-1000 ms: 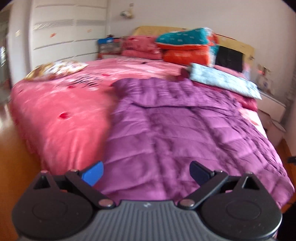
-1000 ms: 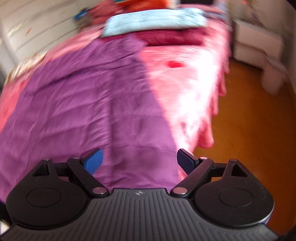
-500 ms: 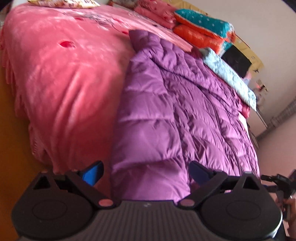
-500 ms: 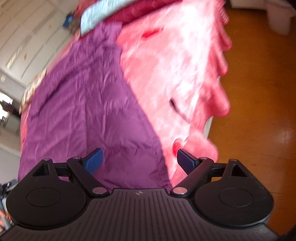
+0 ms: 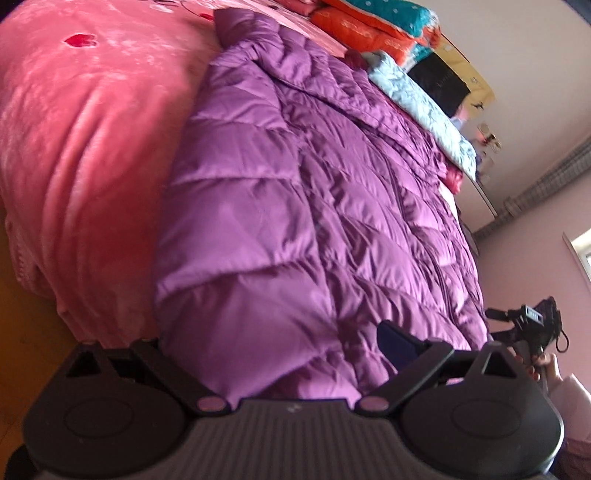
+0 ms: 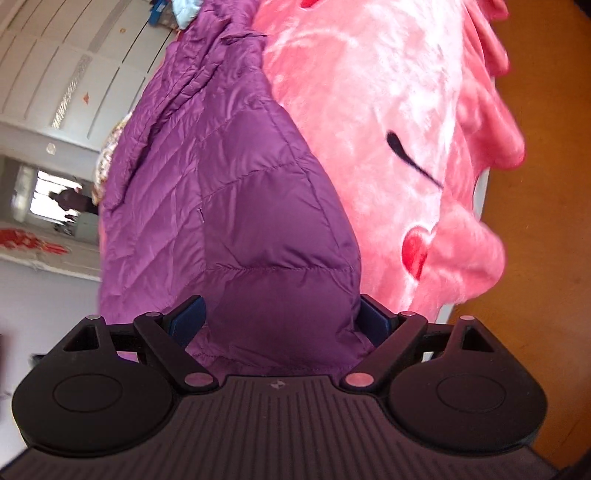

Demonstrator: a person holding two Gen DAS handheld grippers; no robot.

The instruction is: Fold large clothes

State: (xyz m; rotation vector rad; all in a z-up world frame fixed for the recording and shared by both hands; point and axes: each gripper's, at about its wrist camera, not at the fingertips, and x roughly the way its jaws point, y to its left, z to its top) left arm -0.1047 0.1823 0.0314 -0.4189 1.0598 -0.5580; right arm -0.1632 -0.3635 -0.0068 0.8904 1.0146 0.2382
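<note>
- Now the left gripper (image 5: 273, 354) stands wide at the near hem of the purple coat (image 5: 314, 206); the cloth bulges between its fingers, and its left pad is hidden under the fabric.
- The right gripper (image 6: 280, 319) is wide too, a hem corner of the coat (image 6: 236, 206) filling the gap between both blue pads.
- The coat lies flat along the pink blanket (image 5: 85, 122).
- Beyond it sit a pale blue pillow (image 5: 421, 99) and an orange one (image 5: 365, 31).
- A hand (image 5: 550, 365) shows at the far right.

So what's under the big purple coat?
The purple coat lies on a fluffy pink blanket with red hearts. What's underneath the blanket is covered up.
</note>
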